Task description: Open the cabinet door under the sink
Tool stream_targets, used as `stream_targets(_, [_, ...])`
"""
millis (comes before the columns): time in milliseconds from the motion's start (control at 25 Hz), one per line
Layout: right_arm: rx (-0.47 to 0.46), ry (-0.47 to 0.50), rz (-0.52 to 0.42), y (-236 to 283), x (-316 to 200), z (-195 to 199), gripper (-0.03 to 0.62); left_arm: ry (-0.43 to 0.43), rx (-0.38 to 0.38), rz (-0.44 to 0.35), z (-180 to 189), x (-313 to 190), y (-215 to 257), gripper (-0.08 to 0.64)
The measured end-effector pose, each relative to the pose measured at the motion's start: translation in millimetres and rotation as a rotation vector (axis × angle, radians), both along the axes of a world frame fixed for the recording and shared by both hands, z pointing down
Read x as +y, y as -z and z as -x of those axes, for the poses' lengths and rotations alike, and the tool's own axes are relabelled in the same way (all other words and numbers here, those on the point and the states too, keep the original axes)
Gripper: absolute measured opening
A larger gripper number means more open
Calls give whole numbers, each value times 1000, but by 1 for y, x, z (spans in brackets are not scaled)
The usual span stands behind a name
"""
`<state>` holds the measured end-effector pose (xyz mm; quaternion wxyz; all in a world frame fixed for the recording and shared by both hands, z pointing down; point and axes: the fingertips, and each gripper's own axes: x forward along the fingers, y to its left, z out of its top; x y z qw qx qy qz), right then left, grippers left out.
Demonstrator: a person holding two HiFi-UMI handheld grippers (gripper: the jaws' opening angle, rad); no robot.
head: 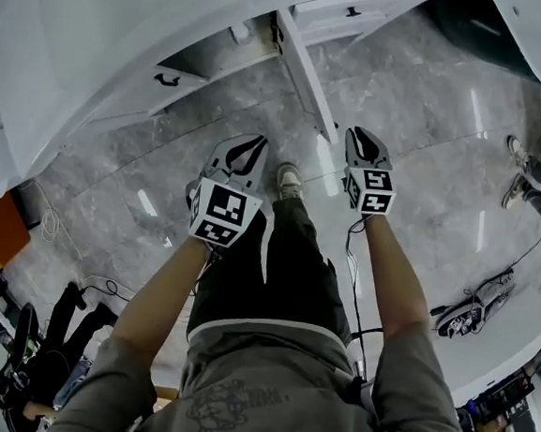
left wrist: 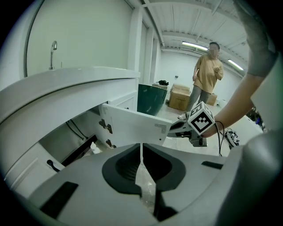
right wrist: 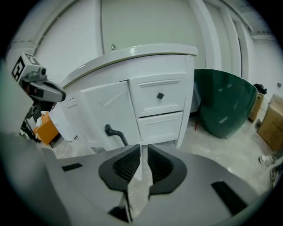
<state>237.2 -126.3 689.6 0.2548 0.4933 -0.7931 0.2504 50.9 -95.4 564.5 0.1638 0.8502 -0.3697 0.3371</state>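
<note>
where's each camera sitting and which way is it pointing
Head view: on the person's head, aimed steeply down at the floor and the open cabinet door. It shows both forearms, the legs, the left gripper and the right gripper.
Left gripper view: rides the left gripper, looking along its shut jaws at the door's hinged inner face.
Right gripper view: rides the right gripper, looking along its shut jaws at the black handle and the drawers.
Shared: each gripper view shows the other gripper's marker cube.

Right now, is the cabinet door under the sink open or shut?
Open: the cabinet door stands swung out, hinge plates on its inner face showing.
</note>
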Motion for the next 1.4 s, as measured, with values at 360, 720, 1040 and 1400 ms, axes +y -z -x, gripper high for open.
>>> stream_targets(360, [-135,-170,28,44,2,-14,51,31,-9,-16,10,-3,36,31])
stream_targets(720, [-124,-40,-7,159,-21,10,35,108,1,-88,41,-16,111,31])
stream_targets(1040, [-120,76,-112,285,-28,52,35,173,79,-214,71,-34,207,31])
stream_targets(1400, [-159,188,-274,431,-12,115,35,142,76,-434,90,-35,322,31])
